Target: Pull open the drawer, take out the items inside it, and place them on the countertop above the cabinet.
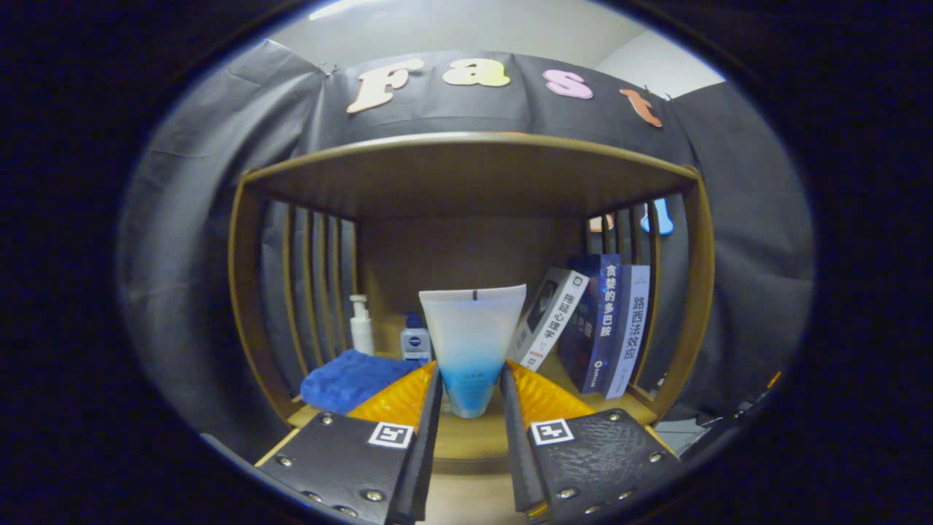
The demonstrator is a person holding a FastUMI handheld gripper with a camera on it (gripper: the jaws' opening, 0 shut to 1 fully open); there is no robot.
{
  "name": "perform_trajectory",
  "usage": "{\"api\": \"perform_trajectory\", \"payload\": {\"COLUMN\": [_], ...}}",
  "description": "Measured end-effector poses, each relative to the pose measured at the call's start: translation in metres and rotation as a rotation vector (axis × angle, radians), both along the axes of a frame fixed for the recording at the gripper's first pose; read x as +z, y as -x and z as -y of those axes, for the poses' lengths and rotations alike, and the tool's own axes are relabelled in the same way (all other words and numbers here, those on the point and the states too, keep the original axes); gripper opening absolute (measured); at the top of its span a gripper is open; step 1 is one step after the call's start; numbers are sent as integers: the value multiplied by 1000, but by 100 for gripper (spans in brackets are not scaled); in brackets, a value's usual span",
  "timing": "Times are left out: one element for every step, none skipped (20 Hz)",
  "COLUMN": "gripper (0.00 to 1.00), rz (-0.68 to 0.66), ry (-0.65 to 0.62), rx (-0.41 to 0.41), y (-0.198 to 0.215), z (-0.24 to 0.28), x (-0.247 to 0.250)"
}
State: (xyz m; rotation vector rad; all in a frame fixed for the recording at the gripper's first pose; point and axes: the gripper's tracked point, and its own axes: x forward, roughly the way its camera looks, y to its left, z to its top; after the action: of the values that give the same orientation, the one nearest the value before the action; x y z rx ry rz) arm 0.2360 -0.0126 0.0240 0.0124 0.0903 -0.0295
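A soft tube (pixel 472 328), white at its flat crimped end and blue toward the cap, stands cap-down between my fingers. My gripper (pixel 471 370) is shut on its lower blue part, with both fingers pressed to its sides. The cap sits at or just above the wooden countertop (pixel 474 437), and I cannot tell whether it touches. The countertop lies inside a wooden shelf frame with slatted sides. The drawer is out of sight.
On the countertop, a folded blue cloth (pixel 350 379) lies left of the tube, with a white pump bottle (pixel 361 324) and a small blue bottle (pixel 415 339) behind it. To the right, several books (pixel 605 321) lean against the slatted wall. A wooden shelf board (pixel 466 171) spans overhead.
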Motion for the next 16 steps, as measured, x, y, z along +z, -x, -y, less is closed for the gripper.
{"api": "perform_trajectory", "payload": {"gripper": [44, 45, 44, 45, 45, 45, 45, 45, 45, 45, 45, 45, 45, 45, 45, 45], "rz": [-30, -69, -104, -137, -164, -191, -209, -220, -189, -197, -191, -183, -185, -187, -193, -193], "ry": [-27, -44, -39, -21, -4, 10, 13, 13, 17, 28, 33, 34, 29, 24, 17, 8], "rx": [-4, -3, -9, -17, -21, -21, -22, -18, -23, -25, -24, -31, -36, -44, -52, -58], "y": [-7, -15, -22, -28, -34, -40, -45, -49, -56, -60, -65, -67, -70, -75, -83, -88], "z": [0, -2, 1, 4, 4, 4, 3, 1, 1, 1, 1, 2, 2, 2, 3, 4], "x": [-17, -34, -52, -68, -82, -95, -105, -110, -105, -109, -109, -108, -109, -109, -110, -110]}}
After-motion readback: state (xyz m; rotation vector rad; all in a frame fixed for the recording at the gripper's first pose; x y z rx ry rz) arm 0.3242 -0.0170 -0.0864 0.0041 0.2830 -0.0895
